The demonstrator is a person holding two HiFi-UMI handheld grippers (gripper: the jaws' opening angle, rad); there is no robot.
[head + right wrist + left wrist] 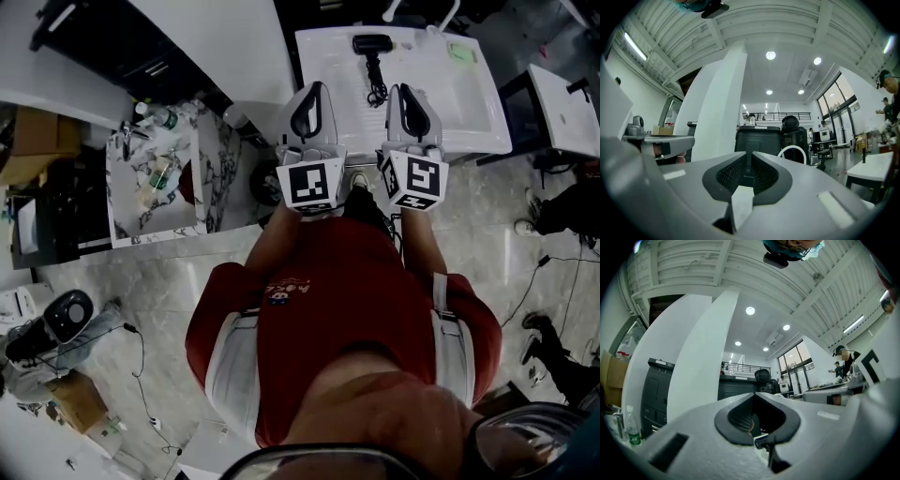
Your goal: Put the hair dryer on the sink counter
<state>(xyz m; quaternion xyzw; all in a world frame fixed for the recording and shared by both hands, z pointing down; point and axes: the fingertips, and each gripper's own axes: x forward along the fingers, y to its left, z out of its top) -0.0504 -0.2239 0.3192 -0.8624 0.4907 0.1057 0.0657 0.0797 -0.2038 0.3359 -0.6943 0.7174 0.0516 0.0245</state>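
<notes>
A black hair dryer (372,44) lies on the white sink counter (469,112) at the top of the head view, with its cord (377,90) coiled just below it. My left gripper (311,96) and right gripper (406,96) are held side by side near the counter's front edge, apart from the dryer. In the left gripper view the left gripper (752,397) is shut with nothing between its jaws. In the right gripper view the right gripper (746,154) is likewise shut and empty. Both gripper views look level into the room, not at the counter.
A marble counter (127,202) with bottles and a tap stands at the left. Another white table (567,108) is at the right, with a person's shoes and cables on the floor nearby. A white pillar (717,108) and a black cabinet (757,138) stand ahead.
</notes>
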